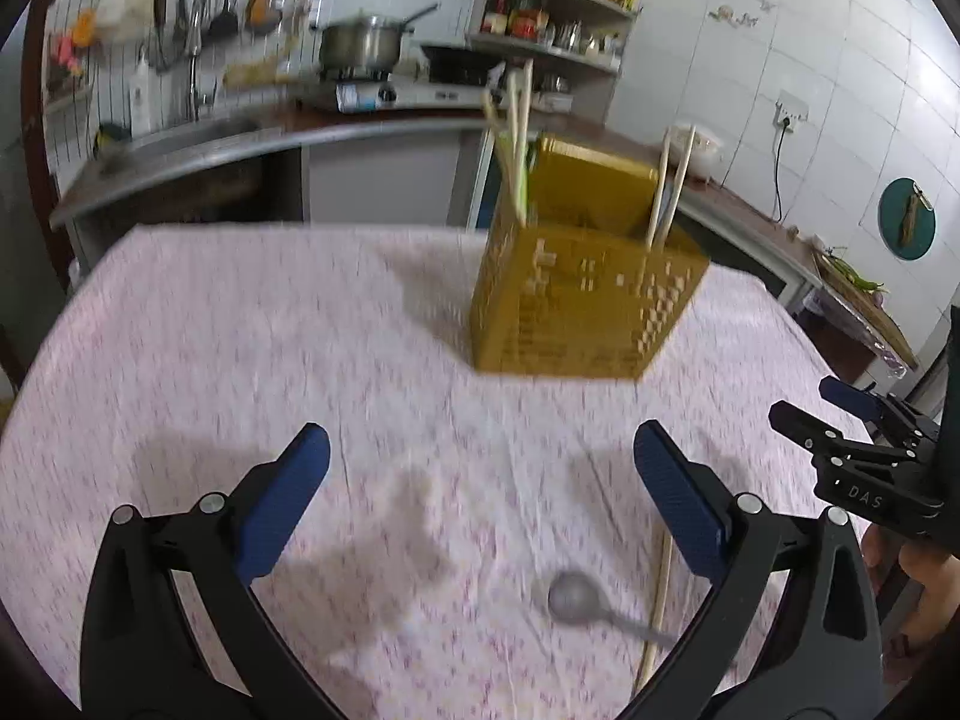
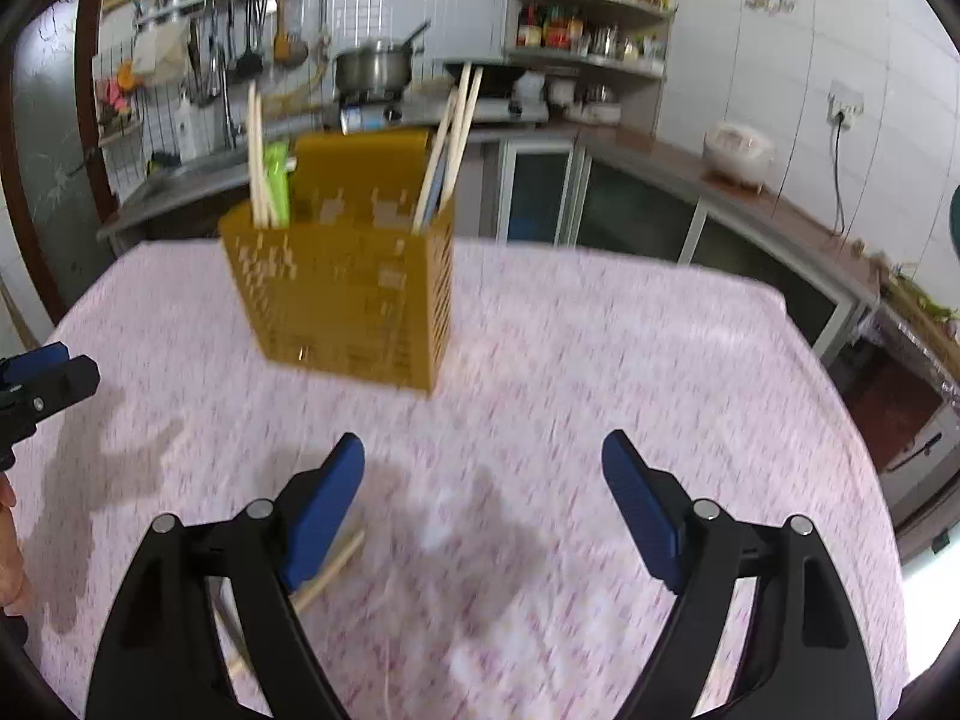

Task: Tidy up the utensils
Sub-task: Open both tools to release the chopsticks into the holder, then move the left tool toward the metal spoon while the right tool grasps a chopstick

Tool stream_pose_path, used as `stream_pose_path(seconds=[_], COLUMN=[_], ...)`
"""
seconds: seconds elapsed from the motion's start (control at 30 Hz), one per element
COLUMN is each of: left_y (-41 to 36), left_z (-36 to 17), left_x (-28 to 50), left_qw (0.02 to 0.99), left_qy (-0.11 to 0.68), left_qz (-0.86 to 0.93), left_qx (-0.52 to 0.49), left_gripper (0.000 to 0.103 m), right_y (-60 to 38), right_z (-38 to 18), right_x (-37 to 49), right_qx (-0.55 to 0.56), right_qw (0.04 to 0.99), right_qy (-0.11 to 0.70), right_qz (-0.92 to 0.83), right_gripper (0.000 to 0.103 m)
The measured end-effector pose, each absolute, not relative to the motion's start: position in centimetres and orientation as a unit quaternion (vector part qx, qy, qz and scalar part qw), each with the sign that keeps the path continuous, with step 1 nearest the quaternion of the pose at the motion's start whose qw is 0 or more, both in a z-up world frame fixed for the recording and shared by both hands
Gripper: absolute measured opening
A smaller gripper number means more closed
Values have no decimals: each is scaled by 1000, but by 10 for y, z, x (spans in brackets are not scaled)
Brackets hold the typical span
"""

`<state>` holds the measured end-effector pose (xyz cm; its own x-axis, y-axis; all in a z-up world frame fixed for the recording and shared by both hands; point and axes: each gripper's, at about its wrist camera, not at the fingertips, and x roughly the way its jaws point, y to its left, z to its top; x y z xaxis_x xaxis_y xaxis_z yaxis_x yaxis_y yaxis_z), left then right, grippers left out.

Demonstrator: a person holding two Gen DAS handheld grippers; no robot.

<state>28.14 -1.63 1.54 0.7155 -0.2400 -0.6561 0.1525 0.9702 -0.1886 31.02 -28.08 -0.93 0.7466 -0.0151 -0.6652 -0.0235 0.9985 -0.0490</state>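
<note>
A yellow perforated utensil holder (image 1: pixel 576 294) (image 2: pixel 348 294) stands on the pink-patterned tablecloth, with wooden chopsticks (image 1: pixel 517 138) (image 2: pixel 456 132) sticking out of its compartments and something green among them. My left gripper (image 1: pixel 480 462) is open above the cloth with nothing between its blue pads. A metal spoon (image 1: pixel 576 597) and a loose chopstick (image 1: pixel 660 594) lie near its right finger. My right gripper (image 2: pixel 483 468) is open too, empty, with a loose chopstick (image 2: pixel 333 570) lying under its left finger. Each gripper shows at the edge of the other's view.
The table (image 1: pixel 240 330) (image 2: pixel 660 360) is ringed by a kitchen counter with a pot on a stove (image 1: pixel 360 48) (image 2: pixel 372 69), a corner shelf of jars (image 2: pixel 576 30), hanging ladles (image 1: pixel 210 6) and a rice cooker (image 2: pixel 738 153). A hand (image 1: pixel 924 576) holds the right gripper.
</note>
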Motion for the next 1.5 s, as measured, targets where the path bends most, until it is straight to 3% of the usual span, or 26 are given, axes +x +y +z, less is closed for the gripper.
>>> stream_pose_path(seconds=[0.4,0.6,0.67,0.83,0.93,1.27,1.5], left_y=[17,32,34,31,30,10,-13], left_z=[-36,-50,-50,-45,-44,-48,-48], left_x=[264,264,262,261,263,265,259], left_qw=[902,893,891,892,891,873,863], left_qy=[428,447,450,448,451,482,497], left_qz=[-59,-47,-50,-48,-44,-54,-70], left_qx=[-27,-31,-35,-28,-35,-45,-58], left_gripper=[98,98,98,98,98,98,98], right_y=[-250,-240,-238,-233,-226,-230,-260], right_z=[-62,-80,-83,-82,-83,-87,-61], right_x=[308,316,319,326,332,349,342], right_qx=[22,67,85,99,96,133,166], right_qw=[878,850,843,834,826,810,835], right_qy=[478,522,531,542,555,570,524], right_qz=[-18,-27,-25,-24,-17,-8,-32], right_gripper=[79,47,43,20,13,8,6])
